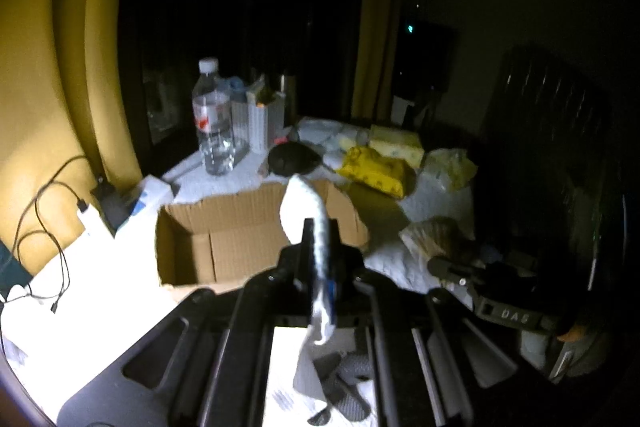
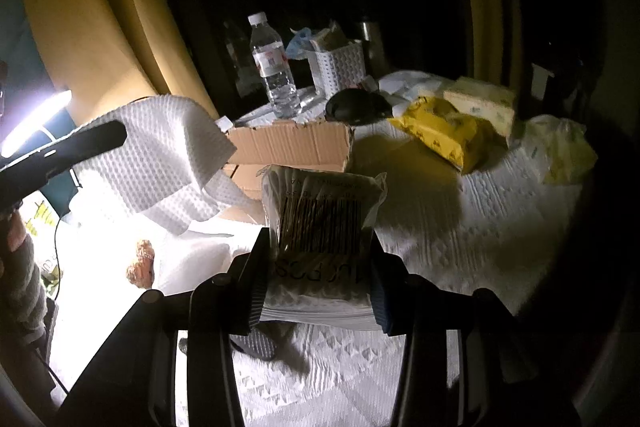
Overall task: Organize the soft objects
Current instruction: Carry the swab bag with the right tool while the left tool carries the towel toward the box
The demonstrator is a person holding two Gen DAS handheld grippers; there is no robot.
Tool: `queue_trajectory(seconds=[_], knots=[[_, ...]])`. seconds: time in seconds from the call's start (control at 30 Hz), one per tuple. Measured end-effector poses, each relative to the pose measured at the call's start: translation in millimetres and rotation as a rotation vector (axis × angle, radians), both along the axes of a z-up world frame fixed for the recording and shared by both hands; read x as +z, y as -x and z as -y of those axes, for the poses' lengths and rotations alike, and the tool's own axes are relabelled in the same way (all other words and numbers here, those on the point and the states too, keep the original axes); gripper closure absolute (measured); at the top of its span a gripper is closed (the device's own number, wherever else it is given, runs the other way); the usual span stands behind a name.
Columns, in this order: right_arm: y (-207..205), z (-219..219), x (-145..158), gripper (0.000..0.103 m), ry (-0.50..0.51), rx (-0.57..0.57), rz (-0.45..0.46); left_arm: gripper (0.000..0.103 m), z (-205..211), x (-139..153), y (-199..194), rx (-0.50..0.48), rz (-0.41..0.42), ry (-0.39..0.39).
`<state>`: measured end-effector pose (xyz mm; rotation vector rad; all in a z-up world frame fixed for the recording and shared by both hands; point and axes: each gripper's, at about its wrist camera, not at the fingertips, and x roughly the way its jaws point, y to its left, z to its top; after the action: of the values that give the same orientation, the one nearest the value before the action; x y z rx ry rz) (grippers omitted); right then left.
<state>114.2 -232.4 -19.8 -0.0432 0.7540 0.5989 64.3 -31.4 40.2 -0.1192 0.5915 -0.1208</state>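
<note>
Left gripper (image 1: pixel 318 247) pinched a white cloth (image 2: pixel 160 155) above the box (image 1: pixel 240 227), likely for dropping in. Right gripper (image 2: pixel 316 267) clamped a swab packet (image 2: pixel 320 219) just short of the box.

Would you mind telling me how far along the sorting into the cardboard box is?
Nothing visible in the cardboard box yet. In hand: the left gripper pinches a white cloth over the box, and the right gripper holds a clear packet. Left: the yellow packs on the table.
</note>
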Motion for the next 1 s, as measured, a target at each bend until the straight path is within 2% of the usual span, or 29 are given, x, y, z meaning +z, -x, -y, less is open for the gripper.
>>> queue_trajectory(seconds=[0.23,0.47,0.73,1.0], knots=[[-14,-8,12,0.058,-0.001,0.009,0.026,0.099,-2,16,-17,0.002,0.045,0.005],[-35,-17,12,0.058,0.003,0.023,0.029,0.099,-3,11,-43,0.014,0.039,0.007],[-62,-28,3,0.058,0.011,0.047,0.012,0.099,-5,-20,-79,0.038,-0.014,0.019],[-85,-34,-12,0.058,0.011,0.061,-0.014,0.099,-10,-66,-115,0.052,-0.108,0.037]])
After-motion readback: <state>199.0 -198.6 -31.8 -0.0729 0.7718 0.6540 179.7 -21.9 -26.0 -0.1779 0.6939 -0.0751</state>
